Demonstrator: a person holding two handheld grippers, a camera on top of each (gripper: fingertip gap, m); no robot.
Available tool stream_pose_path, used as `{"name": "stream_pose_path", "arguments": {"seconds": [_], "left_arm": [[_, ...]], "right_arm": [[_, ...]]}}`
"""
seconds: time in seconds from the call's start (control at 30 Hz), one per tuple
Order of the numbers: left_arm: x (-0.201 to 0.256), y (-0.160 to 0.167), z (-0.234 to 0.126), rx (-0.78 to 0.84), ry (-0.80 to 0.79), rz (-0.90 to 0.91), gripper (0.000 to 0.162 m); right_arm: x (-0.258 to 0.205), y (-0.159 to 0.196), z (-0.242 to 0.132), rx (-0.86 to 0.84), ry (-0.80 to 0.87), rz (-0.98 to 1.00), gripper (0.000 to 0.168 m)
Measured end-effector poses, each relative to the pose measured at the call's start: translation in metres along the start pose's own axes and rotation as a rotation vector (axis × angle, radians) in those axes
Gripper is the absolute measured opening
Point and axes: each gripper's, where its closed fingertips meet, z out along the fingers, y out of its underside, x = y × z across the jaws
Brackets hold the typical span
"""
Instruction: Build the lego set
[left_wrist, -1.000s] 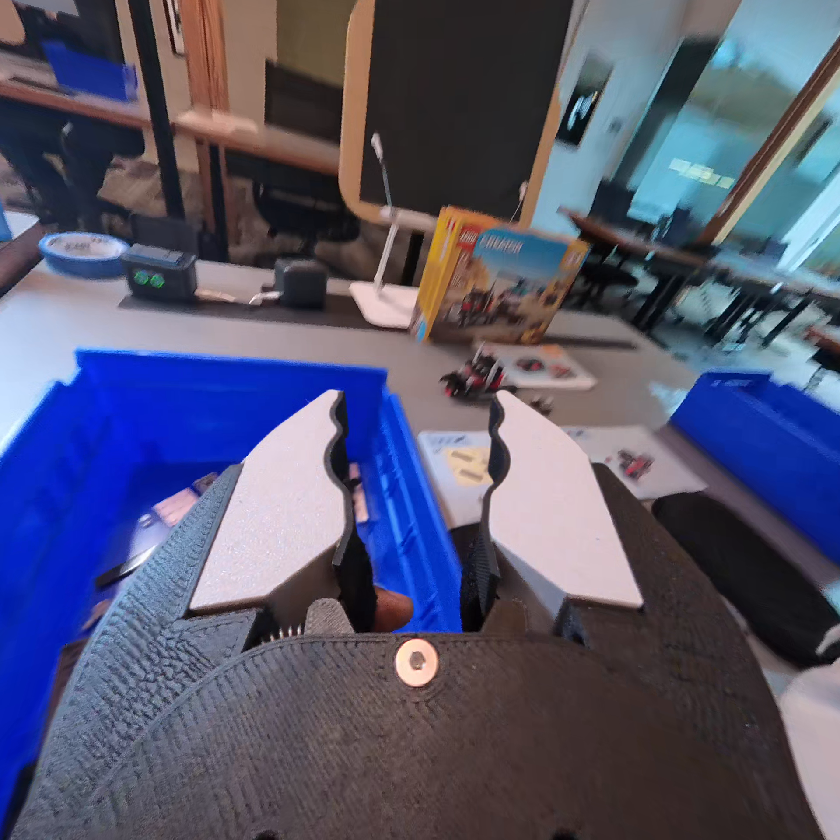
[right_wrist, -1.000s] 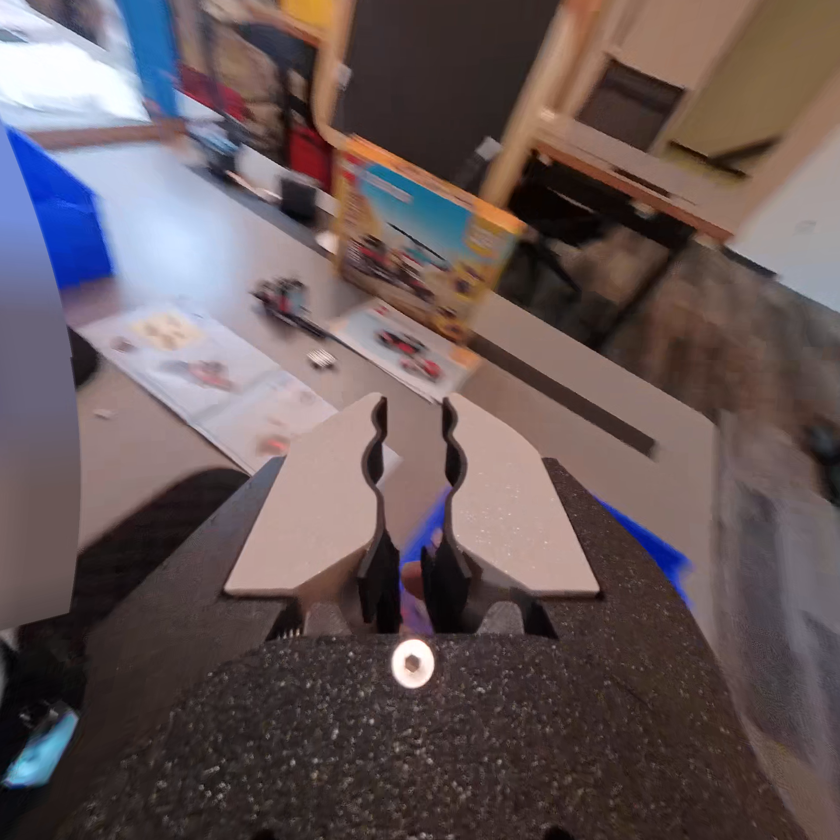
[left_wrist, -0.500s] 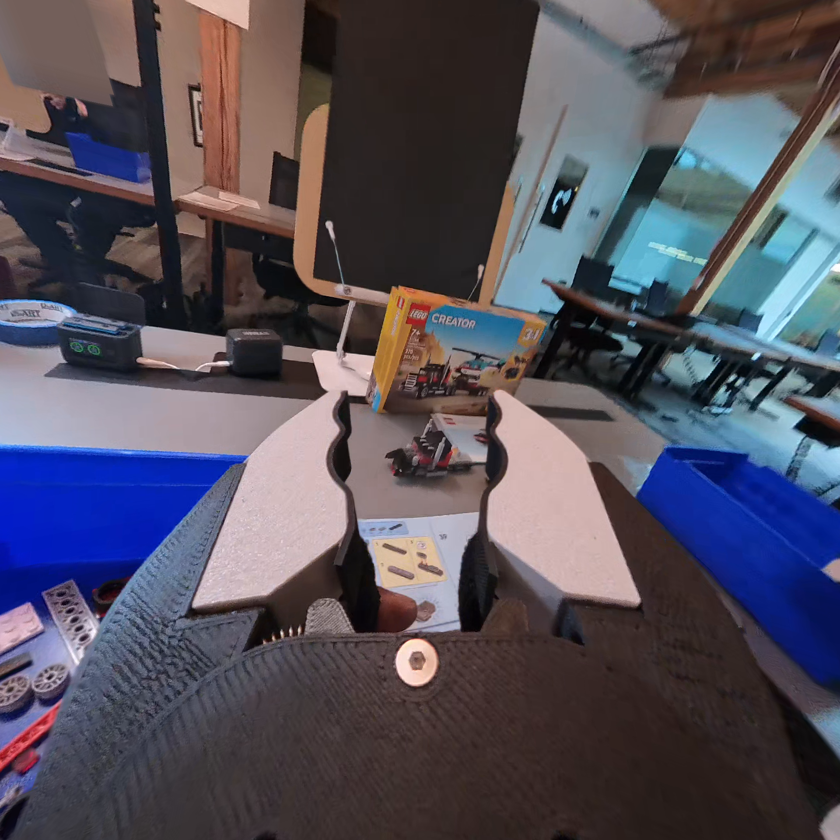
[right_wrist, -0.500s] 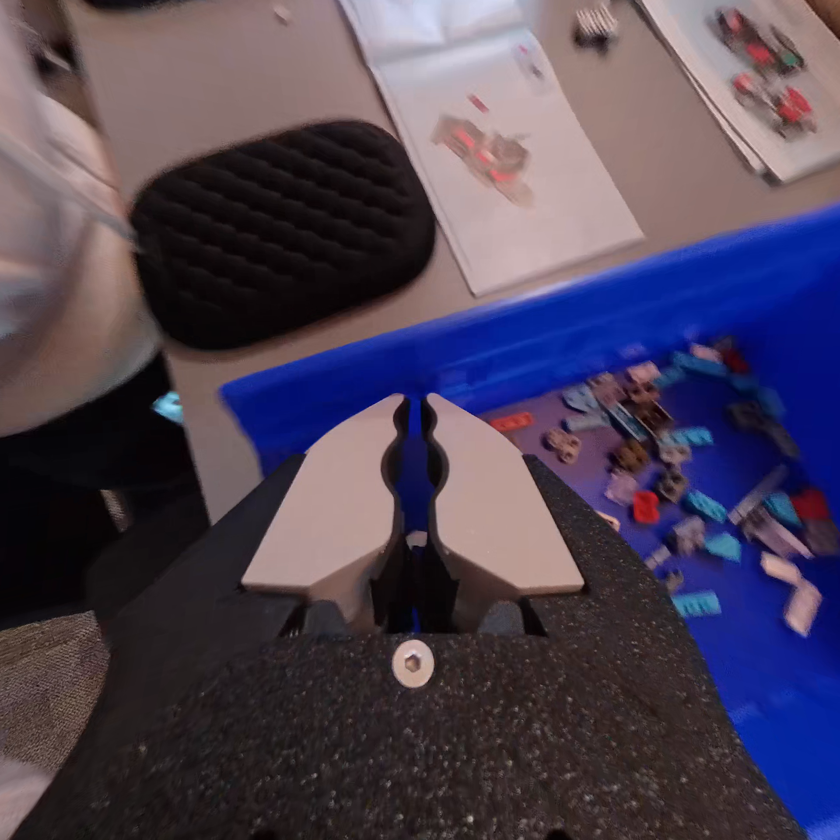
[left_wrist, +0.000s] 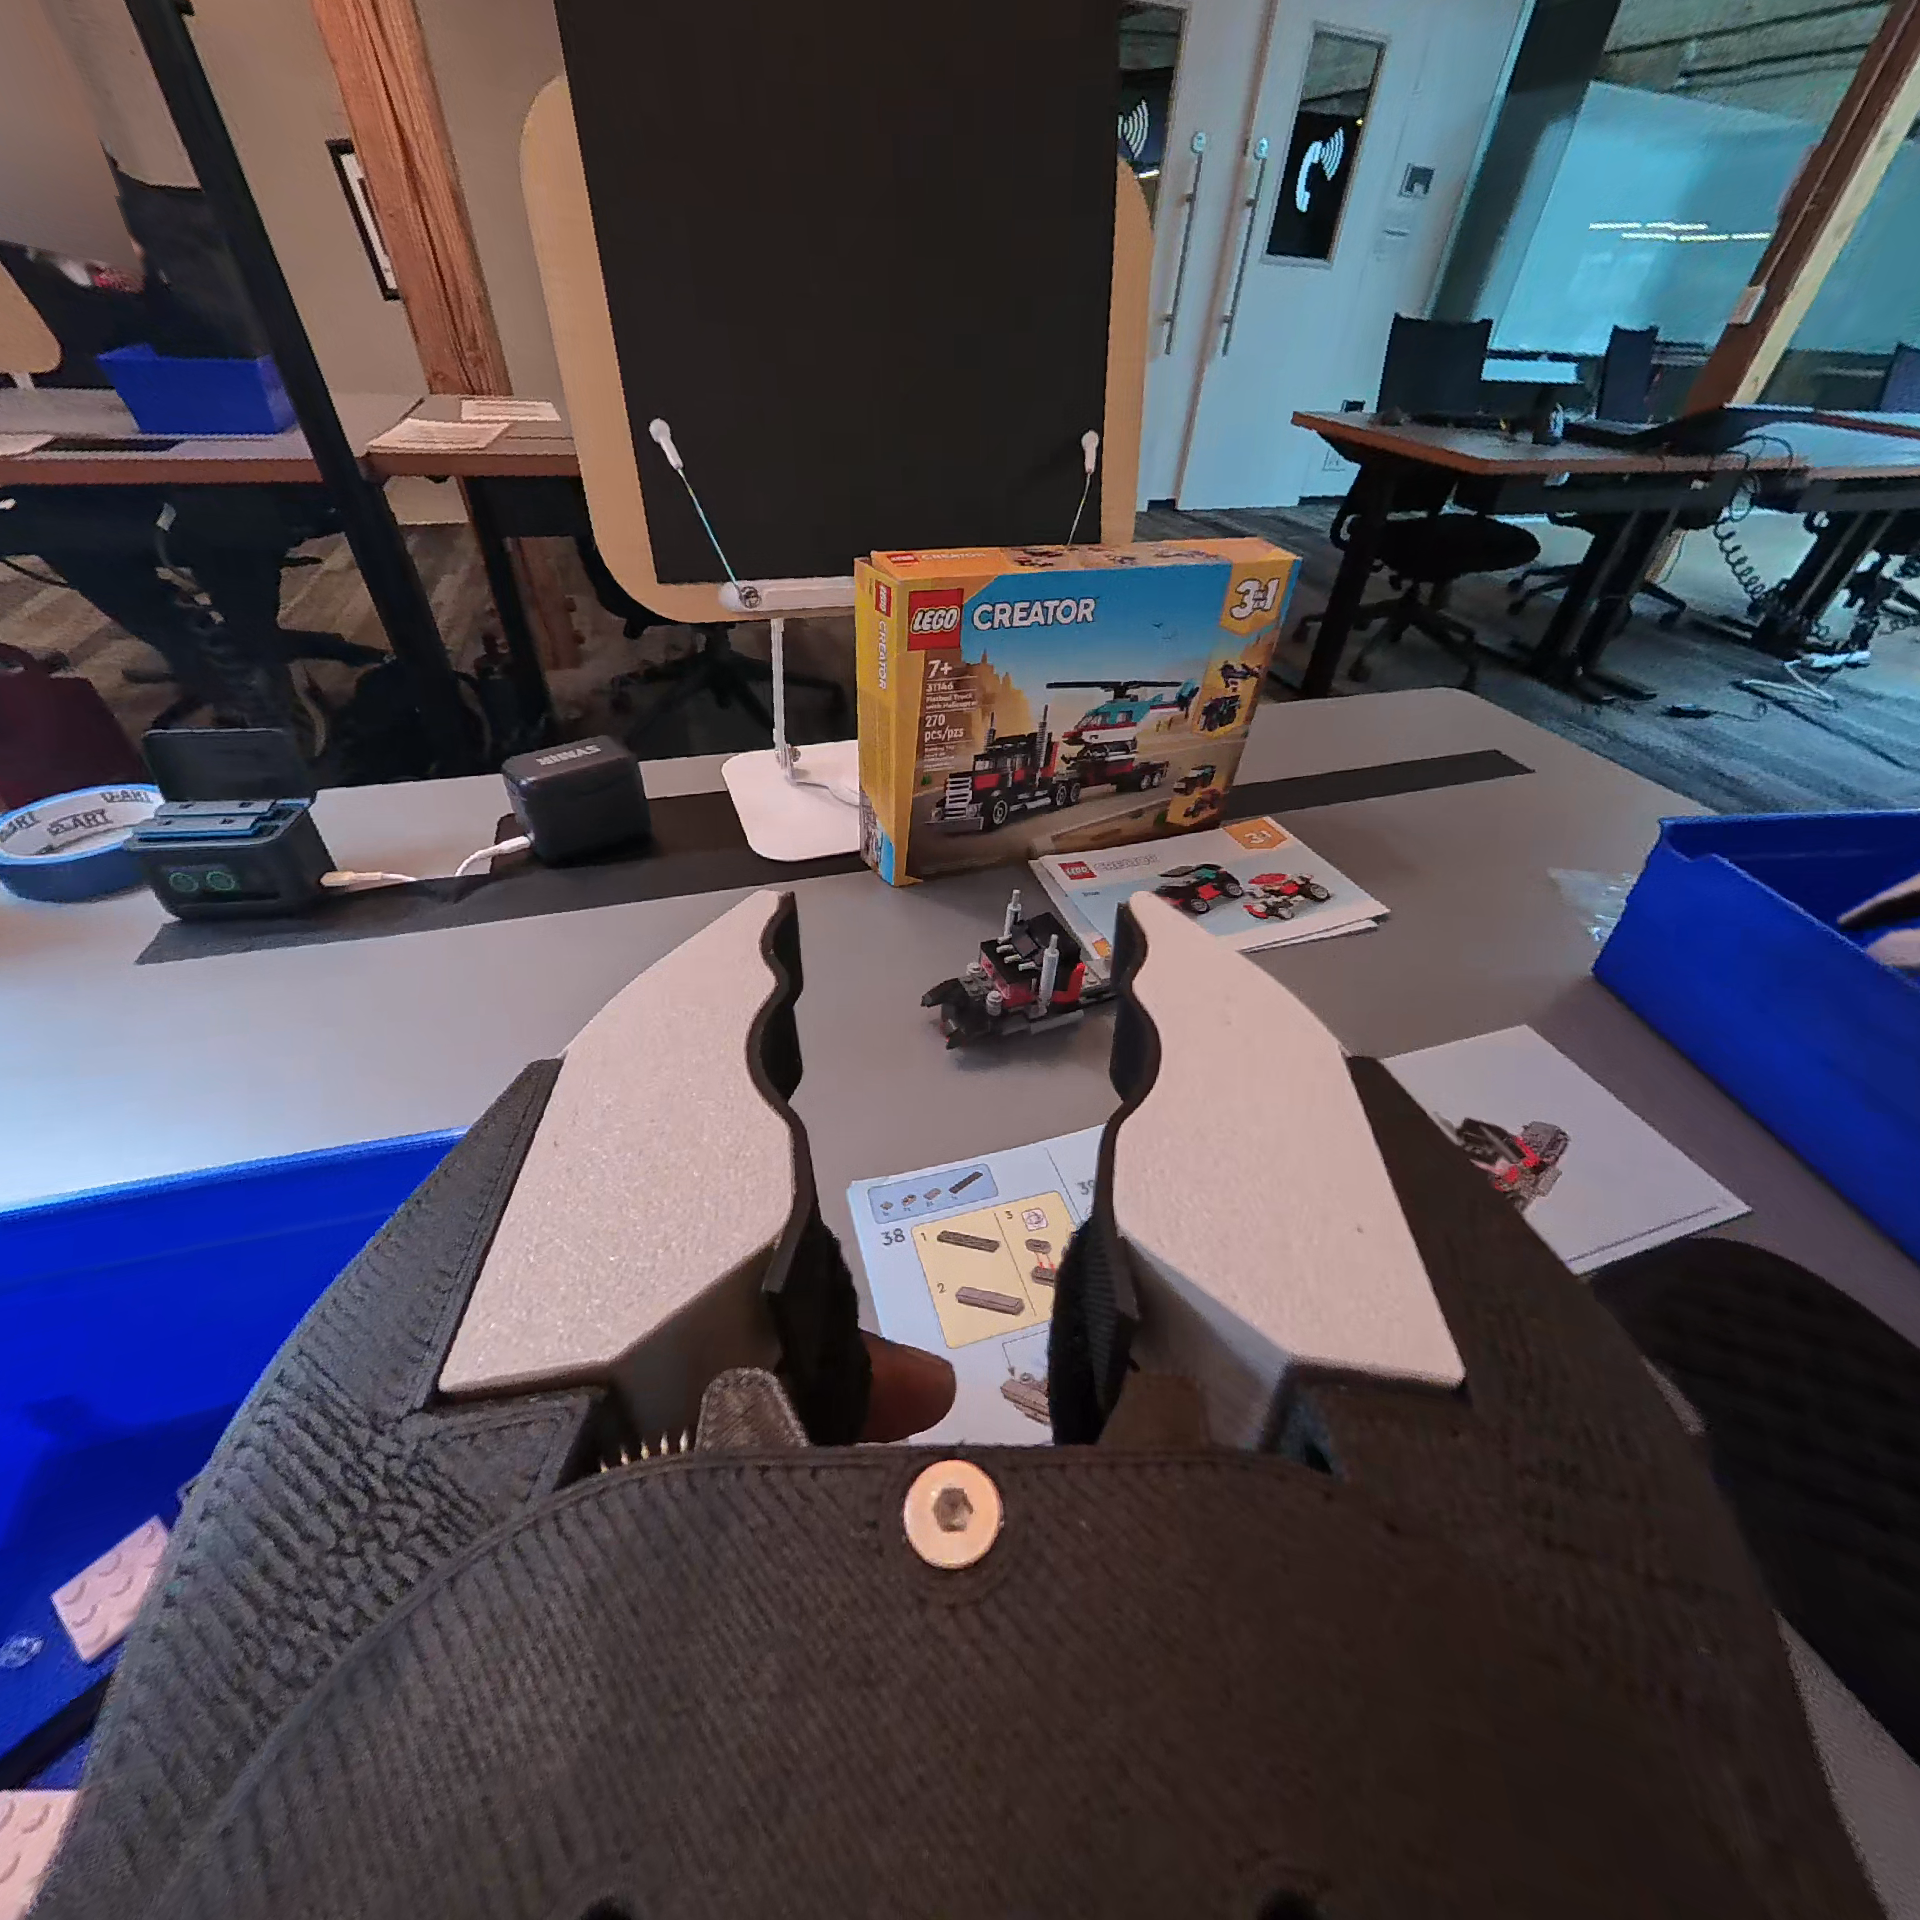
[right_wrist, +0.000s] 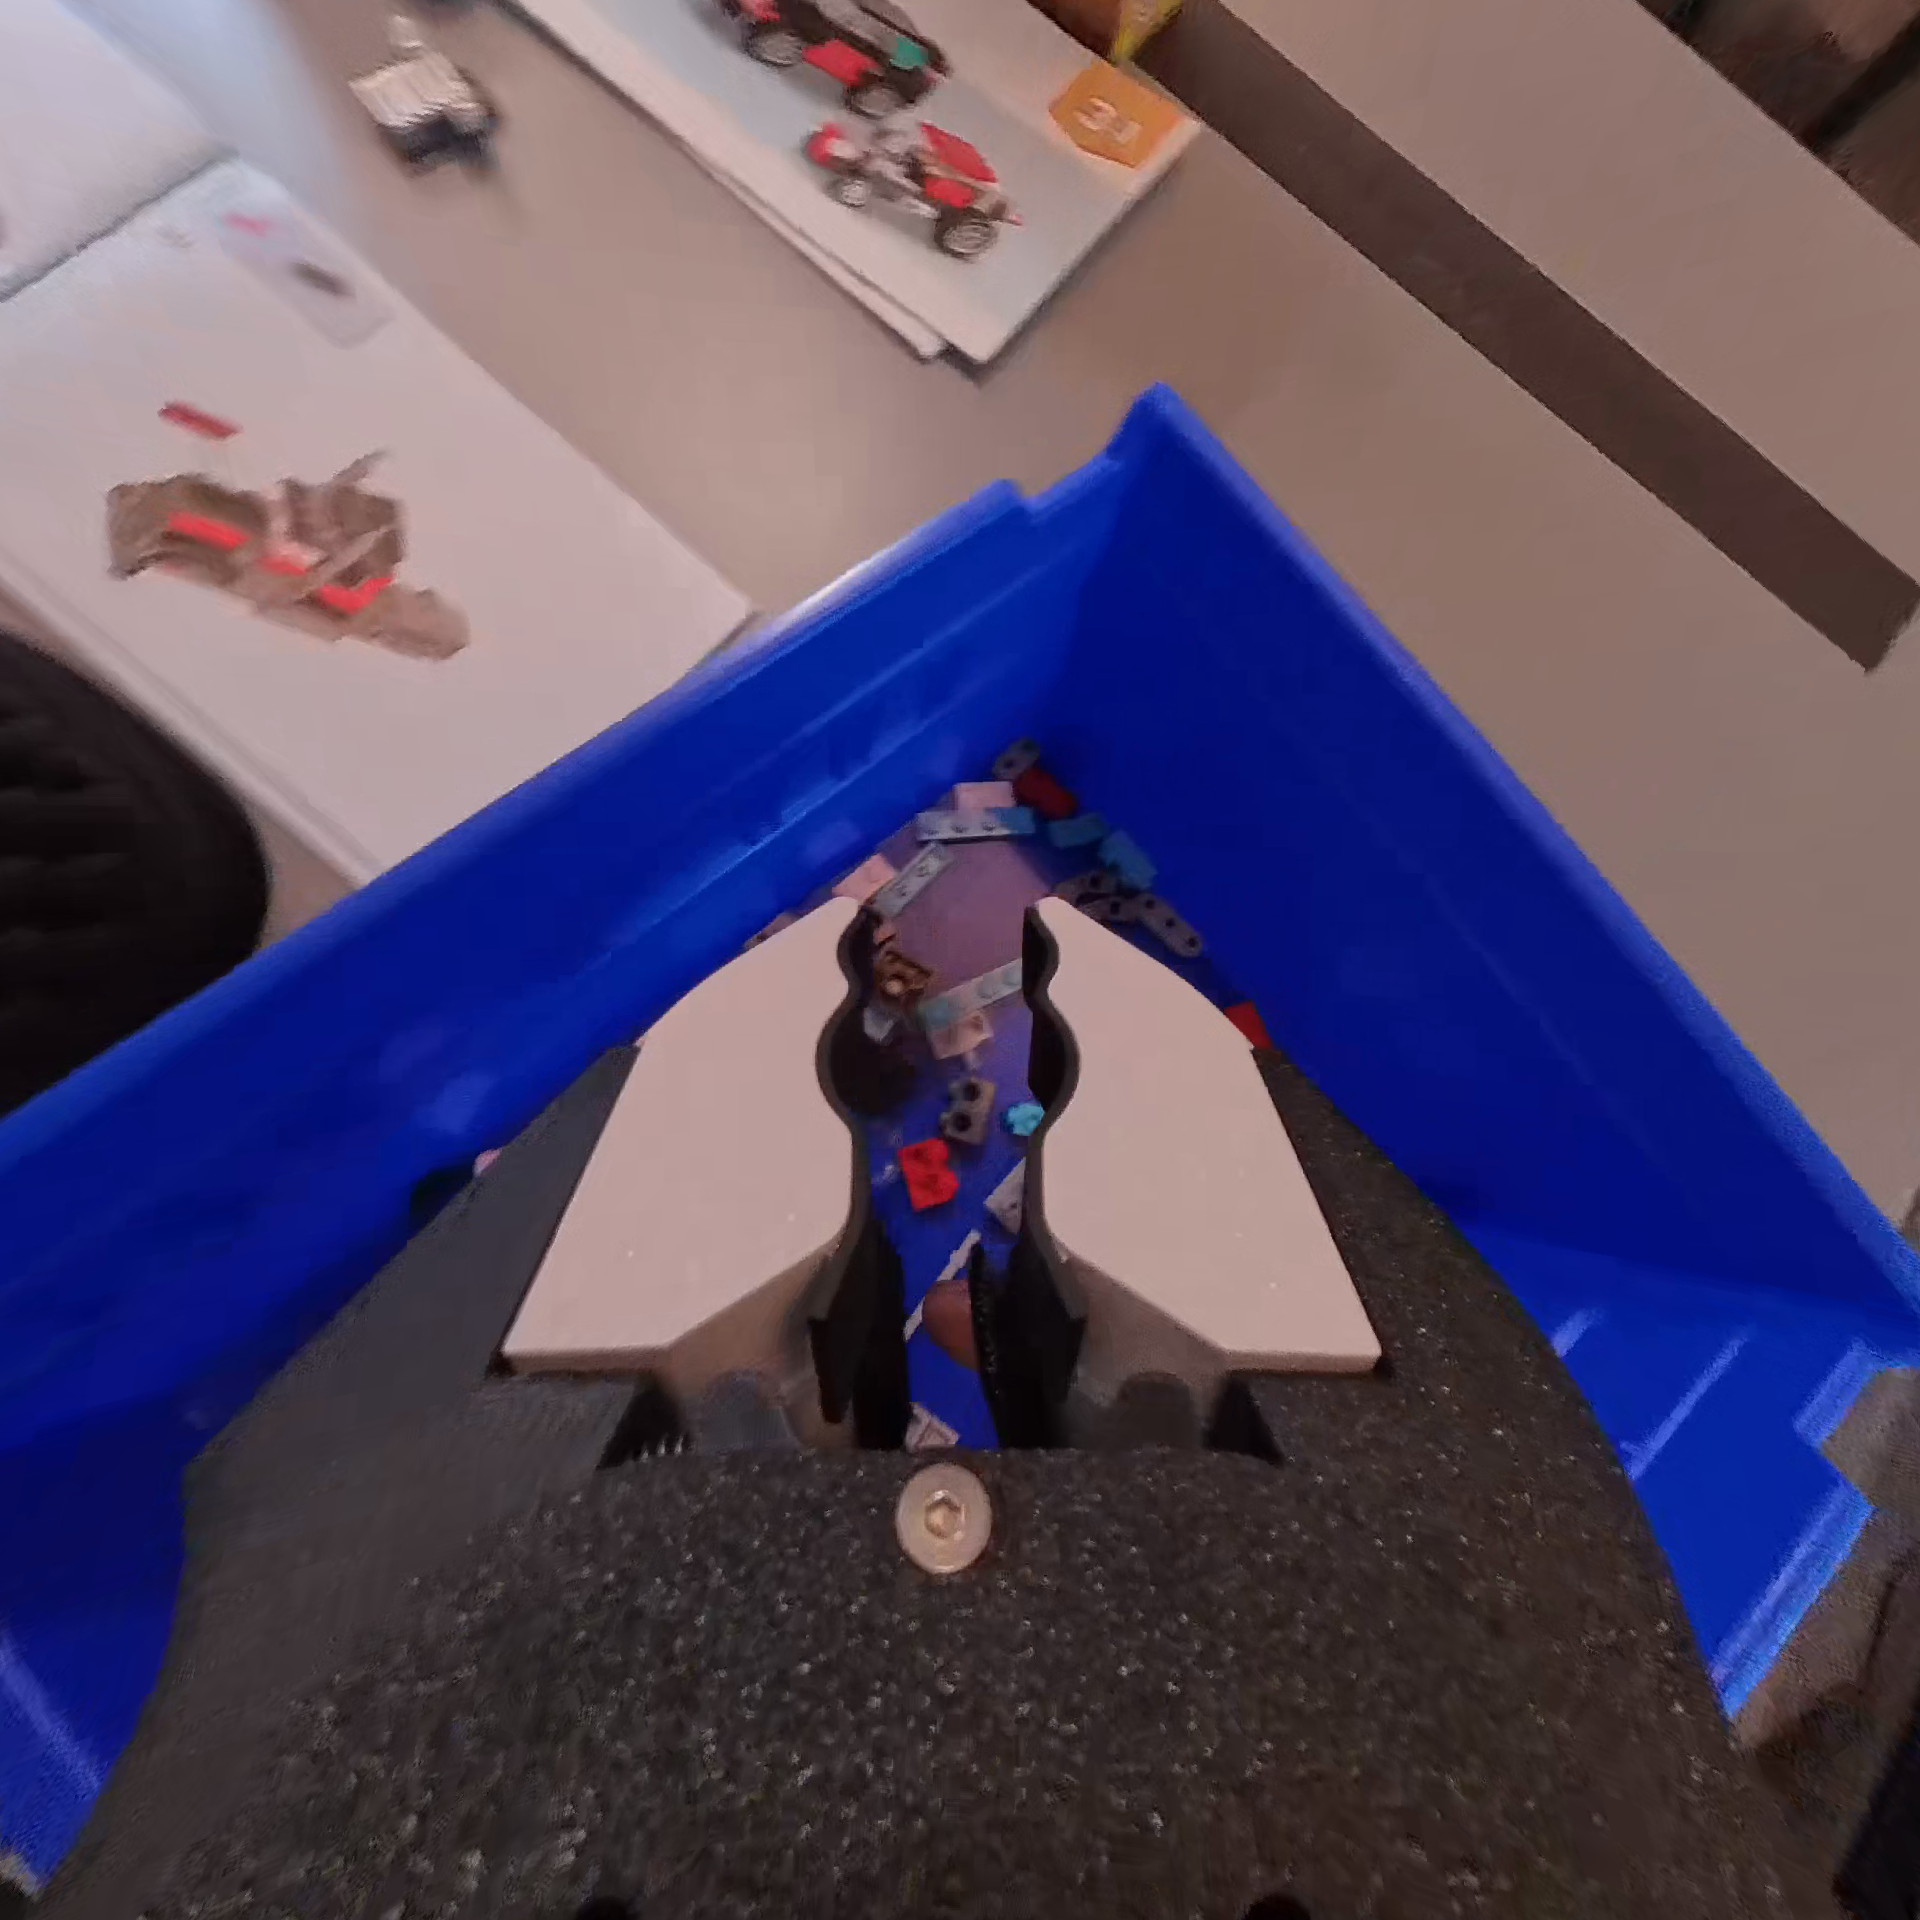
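Note:
In the left wrist view, a partly built black and red truck (left_wrist: 1013, 987) stands on the grey table (left_wrist: 312, 1039), just beyond my left gripper (left_wrist: 956, 920). That gripper is open and empty, held above an open instruction booklet (left_wrist: 966, 1268). The set's box (left_wrist: 1070, 717) stands upright behind the truck. In the right wrist view, my right gripper (right_wrist: 940, 925) is open and empty, pointing down into a blue bin (right_wrist: 1247, 727). It hangs over several loose small pieces, among them a red brick (right_wrist: 928, 1174) and grey plates (right_wrist: 966, 826).
A second blue bin (left_wrist: 156, 1299) with a few plates sits at the lower left. The right bin's wall (left_wrist: 1766, 966) shows at the right edge. A closed booklet (left_wrist: 1216, 899), a black pad (left_wrist: 1766, 1403), chargers (left_wrist: 577, 800) and a tape roll (left_wrist: 62, 842) lie on the table. About 50 cm separates my left fingertips from my right.
The left gripper swung right from over the left bin to face the truck and box. The right gripper tipped down into the right bin and its jaws opened from nearly shut.

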Motion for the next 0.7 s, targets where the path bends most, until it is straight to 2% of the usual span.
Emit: {"name": "stream_pose_path", "arguments": {"seconds": [0.13,0.33,0.4,0.5,0.7], "left_arm": [[-0.009,0.004,0.005,-0.004,-0.002,-0.006,0.058],[-0.013,0.004,0.011,0.023,0.037,-0.033,0.058],[-0.014,0.006,0.011,0.027,0.045,-0.041,0.058],[-0.016,0.01,0.011,0.025,0.054,-0.061,0.058],[-0.017,0.011,0.008,0.022,0.06,-0.071,0.058]], "right_arm": [[0.011,-0.014,0.022,0.014,0.007,0.003,0.025],[0.018,-0.014,0.068,0.085,-0.033,-0.094,0.003],[0.021,-0.019,0.076,0.14,-0.014,-0.078,0.002],[0.026,-0.014,0.089,0.122,0.014,-0.047,0.001],[0.026,-0.017,0.091,0.126,0.019,-0.065,0.0]]}}
